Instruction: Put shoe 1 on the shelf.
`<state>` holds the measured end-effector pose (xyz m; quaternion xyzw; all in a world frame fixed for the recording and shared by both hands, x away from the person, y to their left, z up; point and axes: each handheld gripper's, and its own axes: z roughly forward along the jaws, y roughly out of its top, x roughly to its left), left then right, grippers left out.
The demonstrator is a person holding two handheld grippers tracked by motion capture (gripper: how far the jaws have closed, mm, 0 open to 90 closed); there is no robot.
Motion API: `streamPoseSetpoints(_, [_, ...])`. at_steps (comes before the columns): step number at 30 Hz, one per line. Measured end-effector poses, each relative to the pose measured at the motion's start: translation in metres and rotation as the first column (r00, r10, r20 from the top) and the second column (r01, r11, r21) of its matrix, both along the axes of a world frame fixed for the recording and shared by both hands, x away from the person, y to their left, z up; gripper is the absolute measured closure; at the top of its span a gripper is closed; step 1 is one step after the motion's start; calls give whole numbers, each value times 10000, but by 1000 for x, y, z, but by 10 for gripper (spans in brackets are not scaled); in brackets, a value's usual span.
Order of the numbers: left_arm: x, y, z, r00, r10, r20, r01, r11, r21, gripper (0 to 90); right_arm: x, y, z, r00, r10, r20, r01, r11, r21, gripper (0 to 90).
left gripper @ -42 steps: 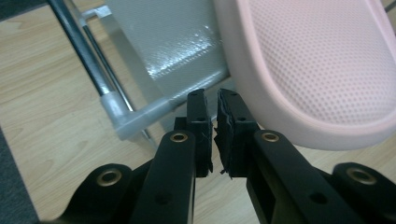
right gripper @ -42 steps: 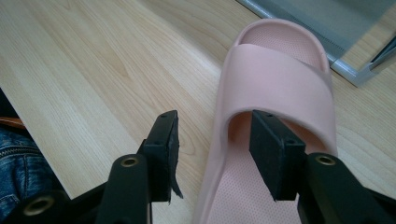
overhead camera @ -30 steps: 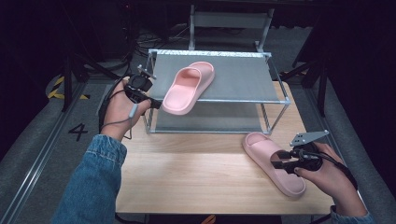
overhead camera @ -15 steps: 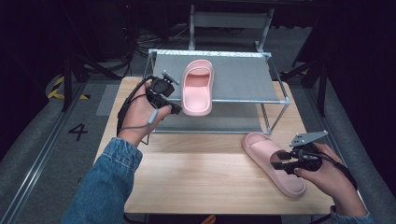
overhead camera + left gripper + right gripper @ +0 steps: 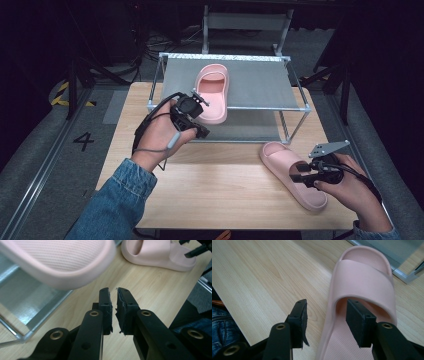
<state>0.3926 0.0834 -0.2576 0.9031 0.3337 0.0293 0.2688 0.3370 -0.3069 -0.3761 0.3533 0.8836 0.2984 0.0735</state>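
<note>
One pink slipper lies toe-forward on the top shelf of a metal rack, its heel hanging slightly over the front rail. My left gripper is just below and in front of that heel, shut and holding nothing. In the left gripper view its jaws nearly touch under the heel. The second pink slipper lies on the wooden table at the right. My right gripper is open over its side wall. In the right gripper view, one jaw is inside under the strap and the other outside.
The rack has a lower shelf and thin metal legs; its front right corner is close to the slipper on the table. The wooden table is bare in front. A chair stands behind the rack.
My left gripper swung the first slipper over the top shelf, turned it lengthwise and let go of it, then pulled back toward the front. The right gripper stayed put.
</note>
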Motion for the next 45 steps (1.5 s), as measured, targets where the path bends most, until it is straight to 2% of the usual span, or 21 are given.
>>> streamPoseSetpoints(6, [3, -5, -5, 10000, -59, -20, 60, 9999, 82, 842, 0, -1, -1, 10000, -27, 3, 27, 10000, 16, 521])
streamPoseSetpoints(10, [9, -6, -5, 9996, 96, 266, -100, 9998, 142, 853, 0, 0, -1, 10000, -3, 15, 3, 10000, 30, 521])
streamPoseSetpoints(11, [12, -6, -5, 9991, 169, 381, -176, 9997, 197, 853, 0, 0, -1, 10000, 16, -10, -16, 10000, -21, 521])
streamPoseSetpoints(13, [19, -6, -6, 9996, 180, 229, -179, 9998, -68, 875, 0, 1, -1, 10000, 42, -27, -42, 10000, -42, 521])
streamPoseSetpoints(21, [37, -12, -9, 9983, 464, 356, -460, 9989, -101, 869, 1, 1, -3, 10000, 44, -58, -45, 10000, -59, 521])
streamPoseSetpoints(26, [54, -15, -10, 9951, 892, 426, -889, 9960, -107, 857, 1, 1, -3, 10000, 62, -34, -62, 10000, -77, 520])
streamPoseSetpoints(35, [78, -18, -12, 9911, 1290, 343, -1286, 9916, -127, 852, 1, 1, -4, 10000, 61, -33, -61, 10000, -46, 520])
streamPoseSetpoints(41, [92, -21, -13, 9889, 1488, 20, -1486, 9881, -399, 835, 1, -1, -2, 10000, 48, 2, -48, 10000, -33, 521])
streamPoseSetpoints(45, [98, -23, -13, 9876, 1571, -58, -1572, 9868, -380, 813, 1, -2, -1, 10000, 28, 69, -28, 10000, -10, 521])
